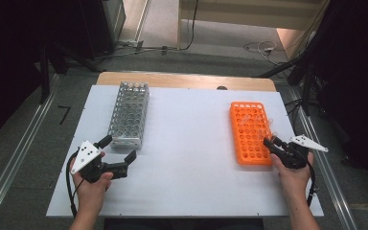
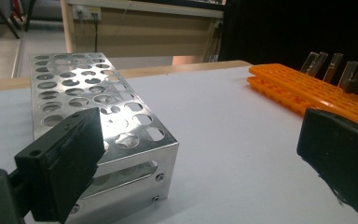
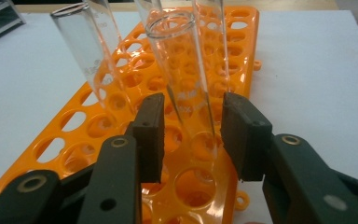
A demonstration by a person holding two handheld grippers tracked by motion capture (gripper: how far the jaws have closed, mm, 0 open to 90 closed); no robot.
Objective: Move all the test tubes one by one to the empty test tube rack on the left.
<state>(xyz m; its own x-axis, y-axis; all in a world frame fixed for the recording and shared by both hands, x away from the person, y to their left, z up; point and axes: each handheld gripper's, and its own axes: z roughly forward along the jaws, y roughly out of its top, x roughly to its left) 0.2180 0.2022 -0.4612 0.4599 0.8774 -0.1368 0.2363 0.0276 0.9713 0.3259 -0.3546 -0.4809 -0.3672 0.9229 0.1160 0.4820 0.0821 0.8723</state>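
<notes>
Counter (image 1: 187, 143) from above: my right gripper (image 1: 270, 142) sits at the near right corner of the orange rack (image 1: 250, 132), jaws pointing into it, while my left gripper (image 1: 120, 149) rests just beside the near end of the metal rack (image 1: 129, 114), jaws spread wide and holding nothing.

Along my left gripper (image 2: 196, 154), the metal rack (image 2: 98, 116) lies just beyond the left jaw, and the orange rack (image 2: 307, 91) stands well apart with glass tubes leaning in it.

Along my right gripper (image 3: 191, 135), a clear test tube (image 3: 182, 70) stands tilted in the orange rack (image 3: 74, 130) directly between my jaws (narrowly parted, whether the pads touch the glass I cannot tell). More tubes stand behind it.
</notes>
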